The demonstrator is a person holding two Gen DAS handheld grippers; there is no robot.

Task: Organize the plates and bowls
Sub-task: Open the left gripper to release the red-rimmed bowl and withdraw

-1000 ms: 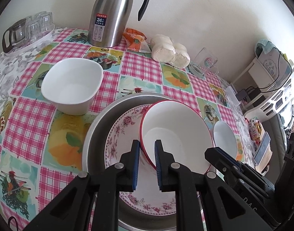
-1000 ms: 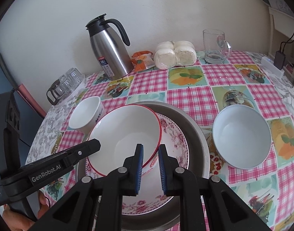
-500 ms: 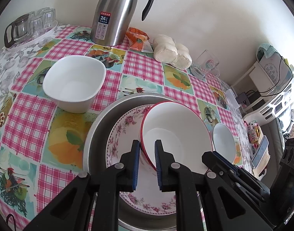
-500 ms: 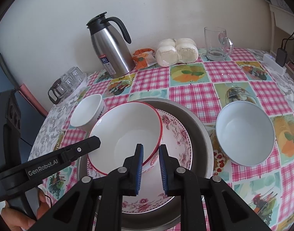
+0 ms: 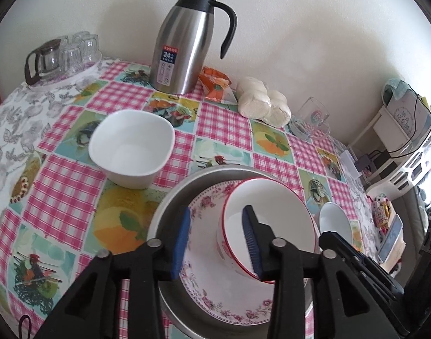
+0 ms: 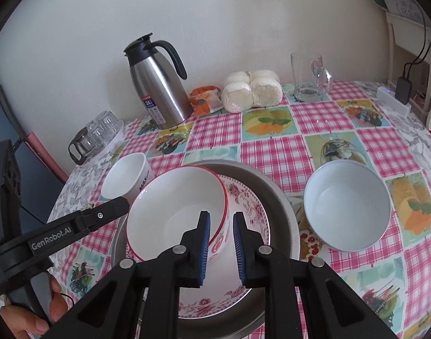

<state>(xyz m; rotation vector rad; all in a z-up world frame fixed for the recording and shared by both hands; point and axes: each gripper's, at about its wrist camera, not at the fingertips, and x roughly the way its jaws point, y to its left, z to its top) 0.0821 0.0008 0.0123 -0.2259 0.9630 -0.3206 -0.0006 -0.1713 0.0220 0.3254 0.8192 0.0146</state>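
Observation:
A red-rimmed white bowl [image 5: 267, 214] [image 6: 175, 212] sits on a pink floral plate [image 5: 204, 276] [image 6: 243, 206] inside a wide metal pan [image 5: 170, 214] [image 6: 283, 214]. My left gripper [image 5: 216, 237] is open, its jaws wide on either side of the bowl's left rim. My right gripper [image 6: 219, 240] is partly open around the bowl's right rim, not clamping it. A square white bowl [image 5: 132, 148] [image 6: 125, 179] stands left of the pan. A round pale bowl [image 6: 346, 204] [image 5: 335, 226] stands right of it.
A steel thermos jug [image 5: 187, 39] [image 6: 159, 90], an orange snack packet [image 5: 215, 84], wrapped buns [image 6: 252, 90] and a glass mug [image 6: 310, 76] stand along the wall. A tray of glasses [image 5: 63, 55] is at far left. A shelf with cables [image 5: 398, 130] is beyond the table's right edge.
My left gripper's jaws have opened wide and let go of the bowl's rim. My right gripper's jaws have opened slightly. The bowl now rests on the floral plate.

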